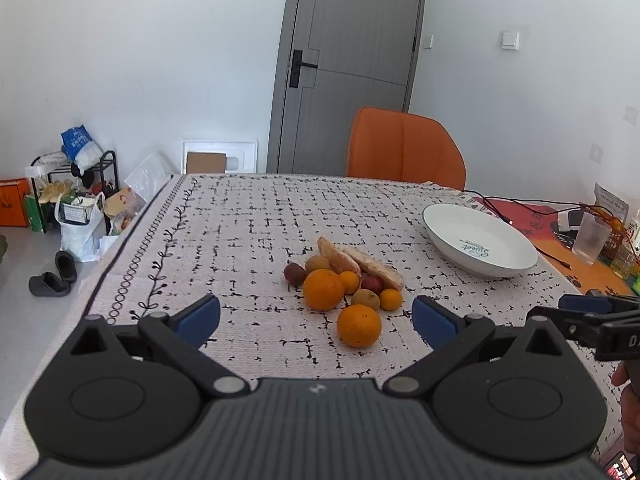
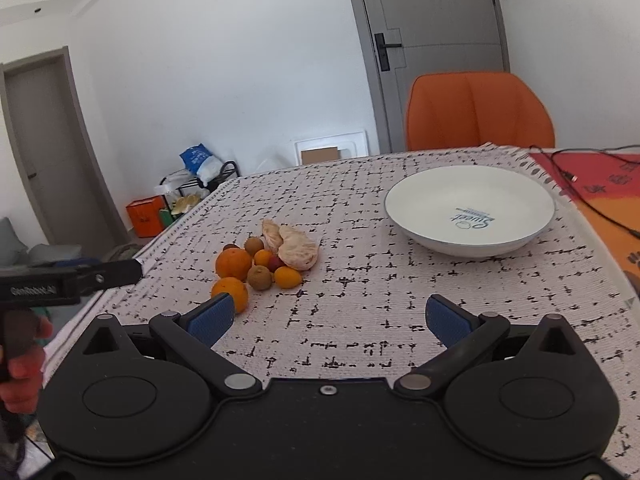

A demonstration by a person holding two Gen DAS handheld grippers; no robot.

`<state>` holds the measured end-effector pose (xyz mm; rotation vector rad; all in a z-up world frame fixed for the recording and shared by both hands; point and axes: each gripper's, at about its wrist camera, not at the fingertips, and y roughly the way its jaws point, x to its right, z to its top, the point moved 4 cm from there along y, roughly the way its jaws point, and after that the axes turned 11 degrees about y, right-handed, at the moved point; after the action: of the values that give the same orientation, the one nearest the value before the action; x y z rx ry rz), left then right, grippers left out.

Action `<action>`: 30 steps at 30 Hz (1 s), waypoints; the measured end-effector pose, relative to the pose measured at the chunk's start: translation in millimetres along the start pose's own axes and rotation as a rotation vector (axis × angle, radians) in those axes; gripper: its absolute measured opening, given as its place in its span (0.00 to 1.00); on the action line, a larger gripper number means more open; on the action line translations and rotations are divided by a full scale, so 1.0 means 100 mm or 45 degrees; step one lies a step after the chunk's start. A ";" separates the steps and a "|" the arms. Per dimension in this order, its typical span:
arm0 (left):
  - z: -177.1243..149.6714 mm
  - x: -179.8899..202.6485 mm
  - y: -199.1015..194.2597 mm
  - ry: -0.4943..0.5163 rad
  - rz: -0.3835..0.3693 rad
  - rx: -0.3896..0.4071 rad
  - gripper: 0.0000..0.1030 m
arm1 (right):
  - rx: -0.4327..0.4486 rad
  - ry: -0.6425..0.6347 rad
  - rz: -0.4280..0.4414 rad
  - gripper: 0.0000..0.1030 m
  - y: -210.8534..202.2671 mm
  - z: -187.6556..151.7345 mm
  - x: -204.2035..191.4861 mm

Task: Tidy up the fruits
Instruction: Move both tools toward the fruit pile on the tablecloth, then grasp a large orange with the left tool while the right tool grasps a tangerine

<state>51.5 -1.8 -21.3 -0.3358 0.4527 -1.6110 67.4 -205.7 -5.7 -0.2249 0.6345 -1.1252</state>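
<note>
A pile of fruit lies mid-table: two large oranges [image 1: 359, 325] [image 1: 323, 289], small orange citrus [image 1: 390, 299], brown kiwis [image 1: 366, 299], dark red fruits [image 1: 295, 271] and two pale peeled pomelo wedges [image 1: 372, 266]. The pile also shows in the right wrist view [image 2: 264, 264]. An empty white plate [image 1: 448, 236] [image 2: 424, 196] sits to the right of the pile. My left gripper [image 1: 316, 318] is open and empty, just short of the near orange. My right gripper [image 2: 328, 320] is open and empty, right of the pile and in front of the plate.
The table carries a patterned white cloth [image 1: 240, 240]. An orange chair [image 1: 404, 148] stands at the far edge. At the right are a red mat [image 1: 532, 220] with cables, a glass [image 1: 592, 238] and small items. Bags and a shoe rack [image 1: 76, 196] stand on the floor at left.
</note>
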 end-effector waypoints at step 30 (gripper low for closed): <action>-0.10 0.15 0.85 -0.008 -0.189 -0.196 0.56 | -0.148 -0.017 0.104 0.80 0.76 0.09 0.07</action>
<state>119.5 -20.3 -71.2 -0.5002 0.5595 -1.7229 132.6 -180.4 -36.5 -0.3033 0.6925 -1.0090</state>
